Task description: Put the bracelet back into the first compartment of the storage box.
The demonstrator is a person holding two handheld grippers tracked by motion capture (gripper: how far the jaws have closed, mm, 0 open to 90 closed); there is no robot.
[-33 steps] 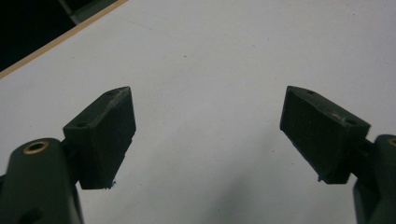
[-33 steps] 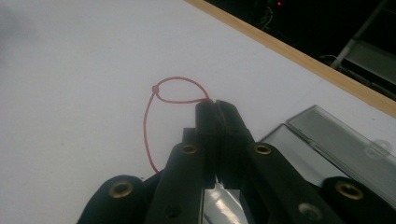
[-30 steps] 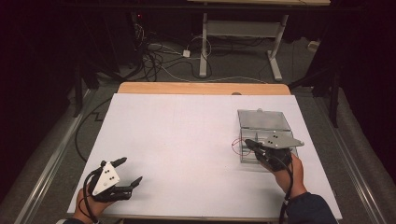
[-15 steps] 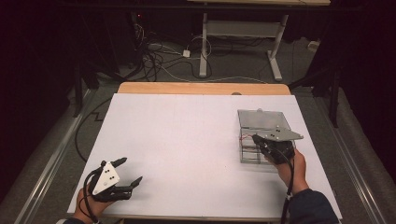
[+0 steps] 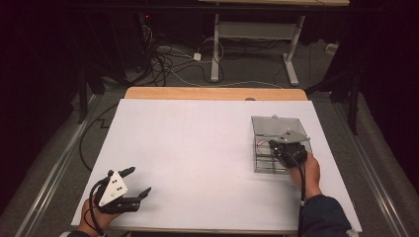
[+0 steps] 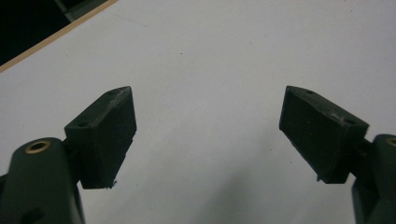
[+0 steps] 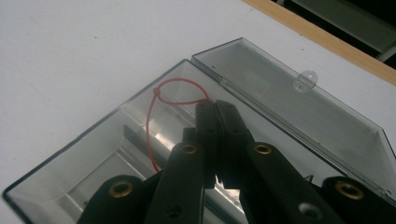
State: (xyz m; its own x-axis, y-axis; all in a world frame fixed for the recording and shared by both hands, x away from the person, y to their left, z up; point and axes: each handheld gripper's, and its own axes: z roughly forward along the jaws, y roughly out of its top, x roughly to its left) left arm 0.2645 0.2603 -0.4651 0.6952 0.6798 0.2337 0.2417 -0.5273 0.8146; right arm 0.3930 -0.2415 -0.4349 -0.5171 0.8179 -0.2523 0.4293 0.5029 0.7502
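Right gripper view puts the right hand-held gripper (image 7: 215, 109), jaws pressed together on a red cable tie (image 7: 156, 109), directly above the open clear box (image 7: 56, 184). Left hand-held gripper (image 5: 138, 182), jaws apart, sits well away across the desk (image 5: 197, 148).

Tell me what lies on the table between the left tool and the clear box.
Nothing: in the high view, bare white table runs from the left tool to the clear box.
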